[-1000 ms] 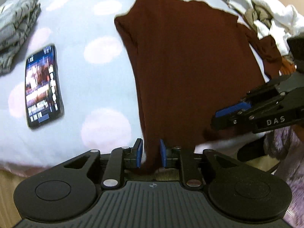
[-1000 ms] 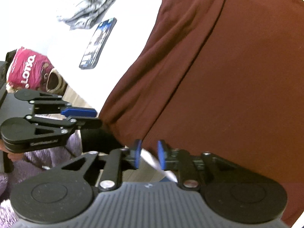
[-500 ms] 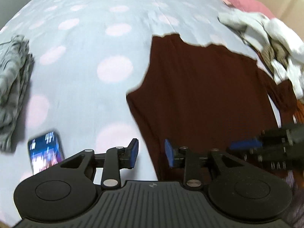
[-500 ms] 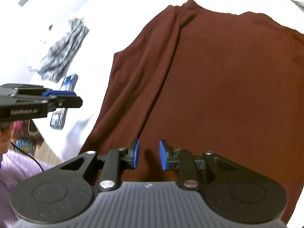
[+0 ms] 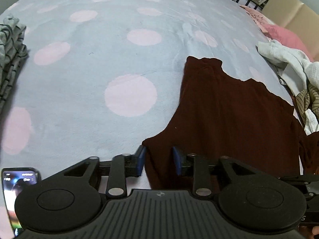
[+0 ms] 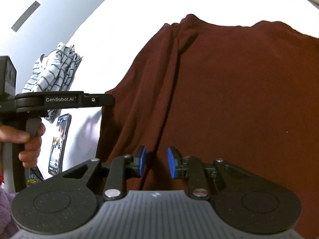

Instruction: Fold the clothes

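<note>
Two black hand-held grippers with blue pads work over the bed, both angled steeply down toward the bedding. Our left gripper (image 5: pixel 159 160) hangs over the near left corner of the dark maroon knit garment (image 5: pixel 229 119); its jaws have just been closing, yet the blue pads (image 5: pixel 141 160) stand apart with a strip of maroon cloth seen between them, and we cannot tell that either pad presses on it. In the right wrist view the left gripper (image 6: pixel 108 99) shows side-on, its grey handle wrapped by a bare hand (image 6: pixel 30 141) at the picture's left edge. Our right gripper (image 6: pixel 156 162) points at the garment's folded, creased part; its jaws are parted and nothing is pinched, the cloth lying beyond the pads.

We see the maroon garment spread flat on the pale blue bedspread with pink dots (image 5: pixel 99 59), toward its right side, its left part doubled over in long folds. A folded grey striped garment (image 5: pixel 10 55) sits at the bedspread's far left, well apart. A black smartphone with a lit screen (image 5: pixel 18 189) lies near the bed's front edge, left of the gripper. A heap of white and tan clothes (image 5: pixel 295 79) lies just beside the maroon garment's right edge.
</note>
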